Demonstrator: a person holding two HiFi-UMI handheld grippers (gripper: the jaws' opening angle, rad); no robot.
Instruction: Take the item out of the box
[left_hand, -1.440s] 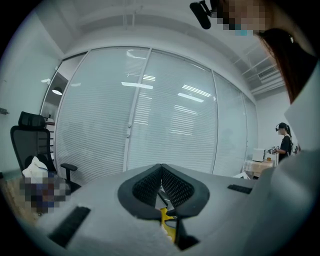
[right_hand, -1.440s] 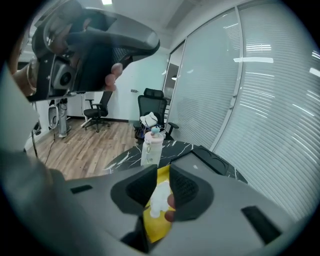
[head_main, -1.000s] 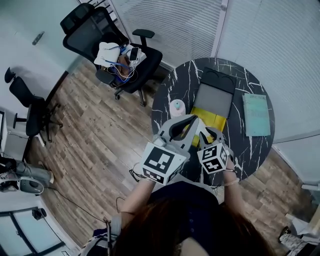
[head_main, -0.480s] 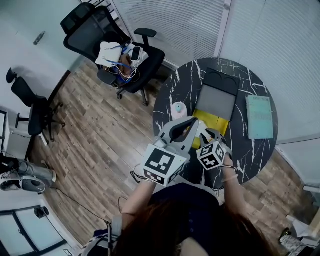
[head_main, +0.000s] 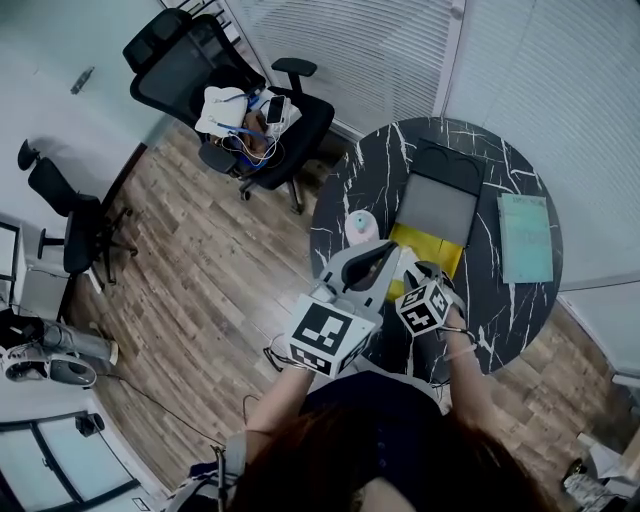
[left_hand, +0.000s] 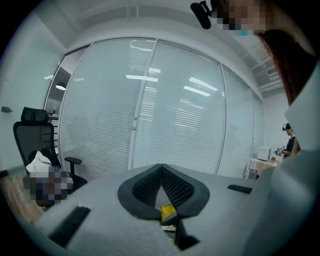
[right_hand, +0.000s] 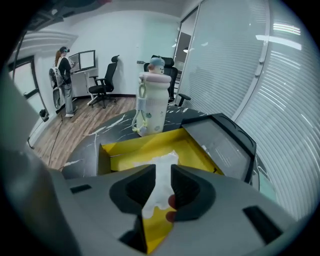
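A round dark marbled surface (head_main: 497, 300) is seen from above. The yellow box (head_main: 428, 248) is set near its middle, opened, with its grey lid (head_main: 438, 205) laid back toward the far edge. A pale bottle (head_main: 360, 225) stands just beside the box at the left edge, and a teal notebook (head_main: 525, 238) lies near the right edge.

The item (right_hand: 161, 167) is found inside the box, lying flat on the yellow floor: a white, thin, irregular piece, apparently a sheet or a pouch. What it is made of cannot be told.

The right gripper (head_main: 425, 272) is held over the near end of the box. Its jaws are set narrowly apart, and the white item is seen through the gap, but nothing is shown pinched between them. Two small reddish spots beside the right-hand jaw cannot be identified. The left gripper (head_main: 390, 250) is raised over the near edge of the surface with its jaws pressed together on nothing, and it is pointed up at the blinds.

The item is judged to be light, limp and easily creased. It will probably sag once lifted, and a flat piece is hard to get under. A hold on a raised edge or corner nearest the right gripper is judged best, followed by a gentle upward pull clear of the box walls.
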